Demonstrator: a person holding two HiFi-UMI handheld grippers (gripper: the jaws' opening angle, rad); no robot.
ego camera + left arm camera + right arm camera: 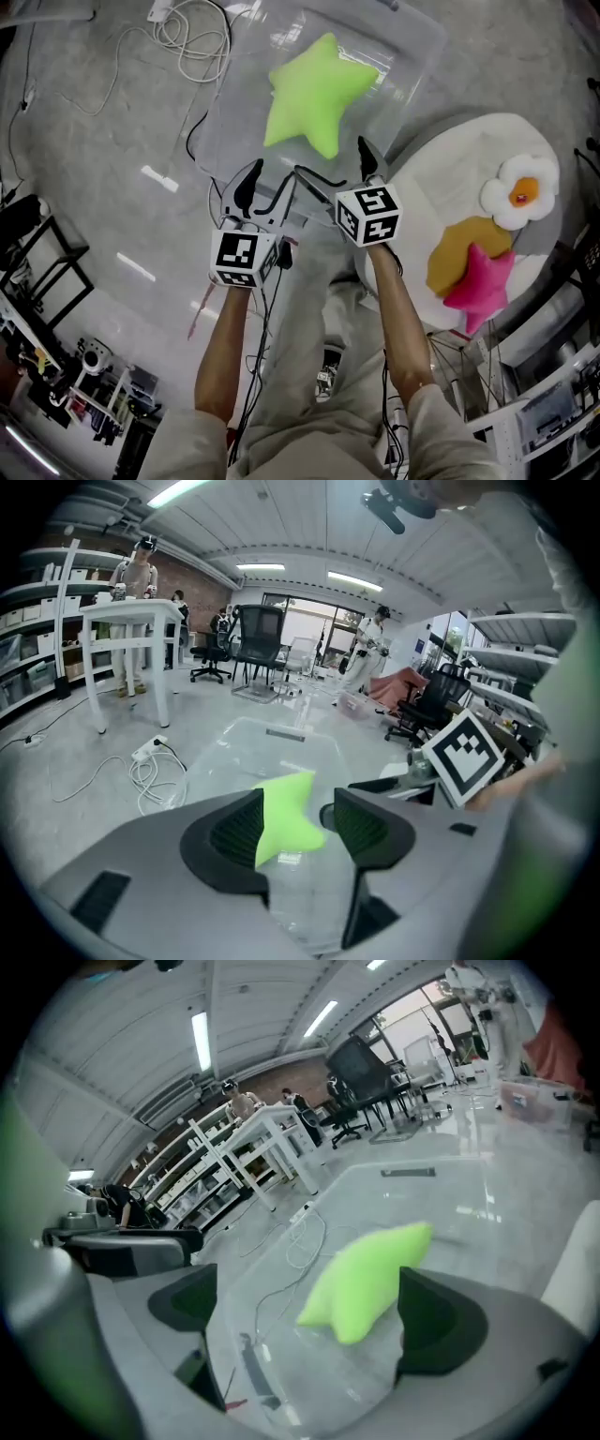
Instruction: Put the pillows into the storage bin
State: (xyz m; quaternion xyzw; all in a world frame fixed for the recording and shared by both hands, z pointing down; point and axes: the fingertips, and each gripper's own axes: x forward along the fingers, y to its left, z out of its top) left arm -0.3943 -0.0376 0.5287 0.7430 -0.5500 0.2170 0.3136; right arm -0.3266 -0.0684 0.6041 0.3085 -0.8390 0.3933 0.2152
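Observation:
A lime-green star pillow (314,94) lies inside the clear plastic storage bin (412,42) on the floor ahead of me. Both grippers hover at the bin's near edge, clear of the pillow. My left gripper (267,192) is open with nothing between its pads, and in the left gripper view the pillow (286,822) shows beyond the gap. My right gripper (337,167) is open wide and empty, with the pillow (366,1279) past its jaws. A pink star pillow (483,281), a mustard pillow (459,251) and a white flower pillow (520,192) rest on the white round cushion (450,159) to my right.
A coiled white cable and power strip (187,33) lie on the floor left of the bin. Dark racks (37,272) stand at the lower left. A white table (131,621), office chairs (258,635) and people stand far behind the bin.

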